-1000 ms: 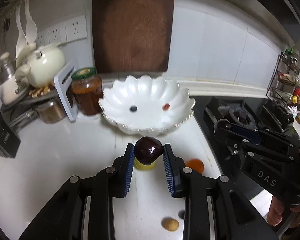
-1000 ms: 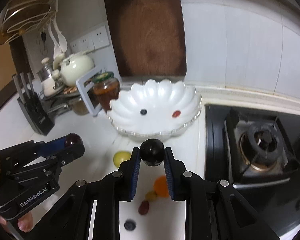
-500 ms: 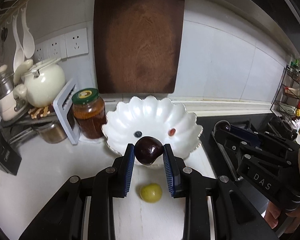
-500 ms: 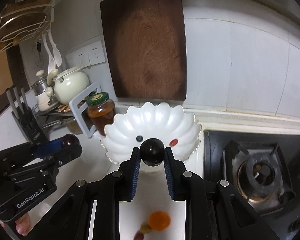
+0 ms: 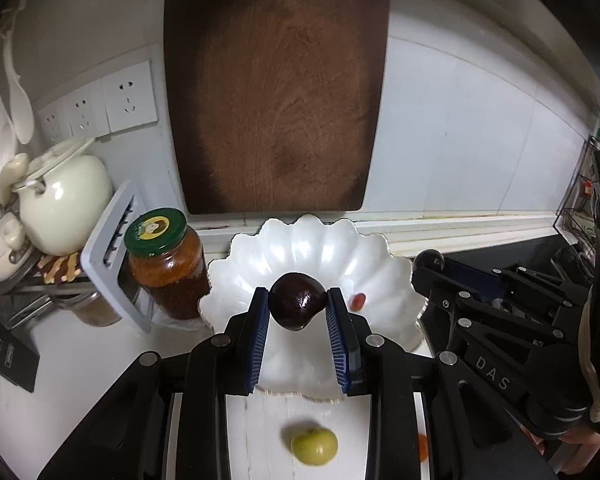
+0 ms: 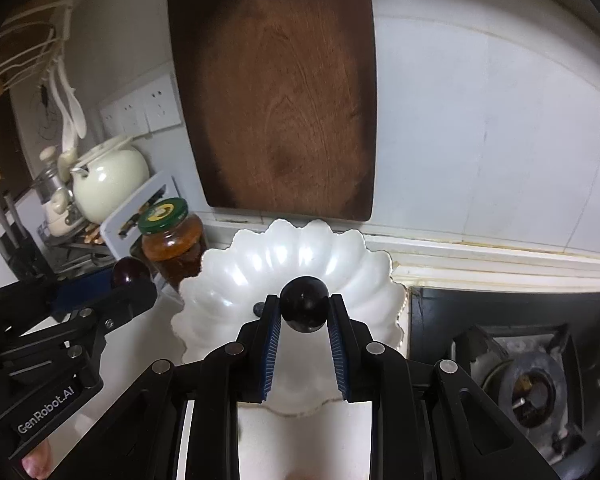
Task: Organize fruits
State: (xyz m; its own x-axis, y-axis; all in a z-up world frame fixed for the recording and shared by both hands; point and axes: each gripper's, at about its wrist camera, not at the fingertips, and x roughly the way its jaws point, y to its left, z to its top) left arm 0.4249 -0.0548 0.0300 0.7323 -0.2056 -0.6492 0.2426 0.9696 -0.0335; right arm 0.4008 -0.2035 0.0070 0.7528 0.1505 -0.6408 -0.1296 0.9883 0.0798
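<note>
My left gripper [image 5: 298, 306] is shut on a dark red plum [image 5: 297, 299] and hangs over the white scalloped bowl [image 5: 332, 248]. A small red fruit [image 5: 358, 300] lies in the bowl beside the right pad. My right gripper [image 6: 304, 311] is shut on a black plum [image 6: 304, 308], also above the white bowl [image 6: 240, 276]. A small dark berry [image 6: 257, 309] peeks out by its left pad. On the counter in front of the bowl lie a green fruit [image 5: 314, 446] and an orange fruit [image 5: 422, 446]. Each gripper shows in the other's view, the right gripper [image 5: 428, 261] and the left gripper [image 6: 130, 272].
A brown cutting board [image 5: 276, 92] leans on the tiled wall behind the bowl. A jar with a green lid [image 5: 166, 264], a grey rack [image 5: 114, 256] and a cream teapot [image 5: 66, 208] stand at the left. A gas stove [image 6: 528, 380] lies to the right. A knife block [image 6: 16, 252] is far left.
Both grippers moved forward and a little up with their plums, from over the counter to above the bowl. The loose fruits slid toward the bottom of the views.
</note>
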